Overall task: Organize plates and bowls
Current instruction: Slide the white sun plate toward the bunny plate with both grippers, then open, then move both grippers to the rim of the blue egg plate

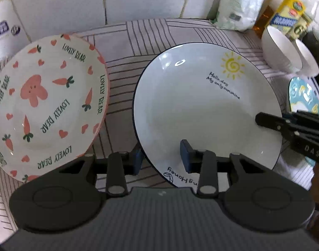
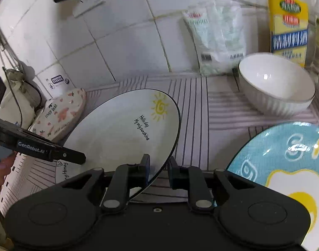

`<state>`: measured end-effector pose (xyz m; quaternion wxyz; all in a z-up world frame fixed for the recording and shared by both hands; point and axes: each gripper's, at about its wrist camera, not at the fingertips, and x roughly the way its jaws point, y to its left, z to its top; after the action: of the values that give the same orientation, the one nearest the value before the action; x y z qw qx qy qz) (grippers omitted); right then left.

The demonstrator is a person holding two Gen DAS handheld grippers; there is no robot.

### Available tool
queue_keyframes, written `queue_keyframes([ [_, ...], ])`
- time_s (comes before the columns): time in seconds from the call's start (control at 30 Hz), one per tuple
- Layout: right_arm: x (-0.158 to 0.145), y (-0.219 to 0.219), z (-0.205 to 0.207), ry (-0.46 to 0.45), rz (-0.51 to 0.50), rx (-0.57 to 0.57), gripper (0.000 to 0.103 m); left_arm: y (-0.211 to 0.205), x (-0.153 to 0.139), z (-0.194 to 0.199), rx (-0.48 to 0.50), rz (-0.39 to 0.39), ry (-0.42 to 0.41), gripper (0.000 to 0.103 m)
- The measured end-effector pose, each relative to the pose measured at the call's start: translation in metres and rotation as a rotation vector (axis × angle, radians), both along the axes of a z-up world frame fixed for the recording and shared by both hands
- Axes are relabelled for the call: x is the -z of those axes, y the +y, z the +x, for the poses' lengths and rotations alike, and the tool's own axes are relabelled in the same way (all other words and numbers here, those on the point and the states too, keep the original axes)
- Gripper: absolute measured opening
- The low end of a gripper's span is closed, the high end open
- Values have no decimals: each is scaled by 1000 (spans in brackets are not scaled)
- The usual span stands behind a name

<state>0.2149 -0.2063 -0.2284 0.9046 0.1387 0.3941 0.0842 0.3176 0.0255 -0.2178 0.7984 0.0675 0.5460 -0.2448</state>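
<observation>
A striped cloth (image 1: 121, 48) covers the counter below a white tiled wall (image 1: 61, 4); on it, centre, the sun plate (image 1: 201, 104), white with a dark rim and a yellow sun, is tilted in the right wrist view, its right edge raised off the cloth; left of it and just apart lies the carrot plate (image 1: 46, 104), printed with hearts and carrots; at the near right sits a blue plate (image 2: 285, 156) with a fried-egg design; far right stand two white bowls, the nearer bowl (image 2: 276, 83) ribbed, the second bowl (image 1: 308, 56) beside it; behind them lean a white packet (image 2: 218, 41) and a yellow-labelled bottle (image 2: 289, 27).

The left gripper (image 1: 161, 156) clasps the sun plate's near rim, one finger inside the dish and one outside; the right gripper (image 2: 158, 170) is clenched on the plate's right edge.
</observation>
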Motion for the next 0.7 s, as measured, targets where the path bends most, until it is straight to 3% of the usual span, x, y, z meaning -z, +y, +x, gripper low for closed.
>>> queue_keyframes([
  [0.2,0,12,5,44,-94,-17,31,-8,-1,-3,-44,28,-14,36],
  [0.27,-3,18,7,61,-137,-22,35,-10,-2,-1,-105,54,-7,43],
  [0.4,-3,34,9,102,-179,10,51,-19,-4,-2,-151,100,-7,43],
  [0.47,-4,42,7,104,-230,8,50,-23,-7,-6,-149,131,-19,44],
  [0.57,-12,42,-3,115,-213,25,50,-26,-18,-13,-143,163,-31,44],
  [0.7,-35,38,-30,71,-205,43,51,-24,-42,-26,-125,124,-49,47],
])
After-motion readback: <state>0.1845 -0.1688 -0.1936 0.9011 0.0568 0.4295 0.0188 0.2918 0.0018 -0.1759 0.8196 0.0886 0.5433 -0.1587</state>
